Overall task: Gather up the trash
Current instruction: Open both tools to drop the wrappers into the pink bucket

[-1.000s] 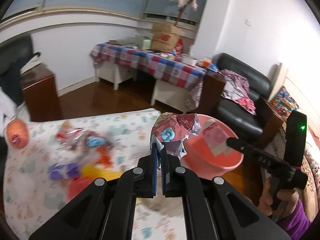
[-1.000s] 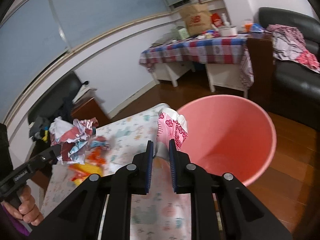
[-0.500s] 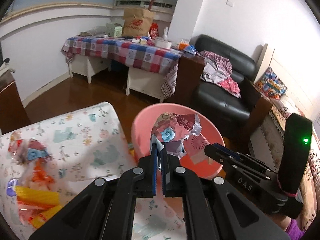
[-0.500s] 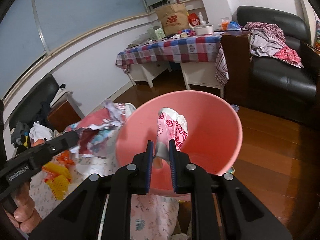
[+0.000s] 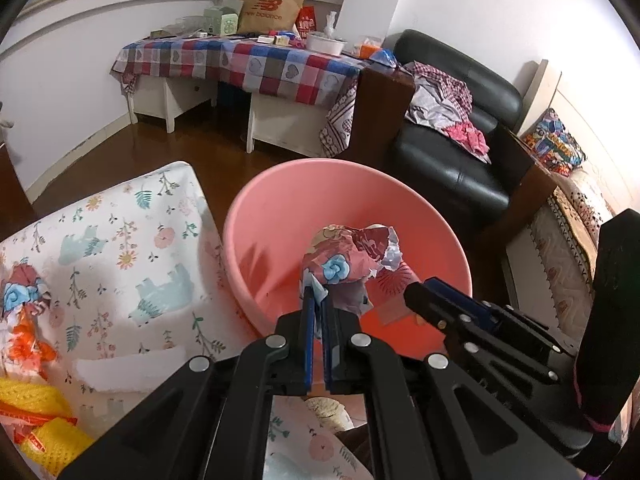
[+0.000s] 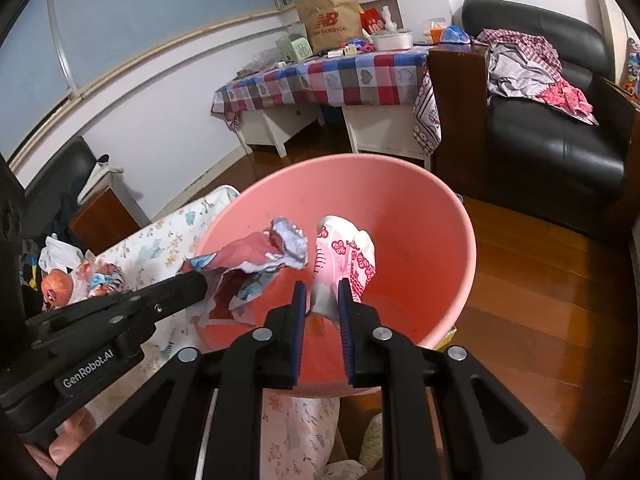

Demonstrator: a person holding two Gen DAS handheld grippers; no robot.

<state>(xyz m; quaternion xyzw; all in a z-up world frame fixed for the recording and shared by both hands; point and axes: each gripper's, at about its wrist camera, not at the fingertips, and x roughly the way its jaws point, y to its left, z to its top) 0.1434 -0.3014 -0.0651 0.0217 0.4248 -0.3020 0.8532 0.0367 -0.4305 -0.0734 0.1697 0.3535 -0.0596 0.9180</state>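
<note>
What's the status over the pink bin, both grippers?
Left gripper shut on crumpled wrapper, over pink basin. Right gripper shut on pink packet, also over basin. More trash on table. Nothing blocking the drop.

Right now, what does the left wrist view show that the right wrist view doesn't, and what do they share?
Only the left wrist view shows the yellow mesh bag on the floral cloth. Only the right wrist view shows the pink patterned wrapper between the right gripper fingers, which look slightly parted, and the window. Both show the pink basin, the crumpled red wrapper pinched by the left gripper above it, and the checkered table.
</note>
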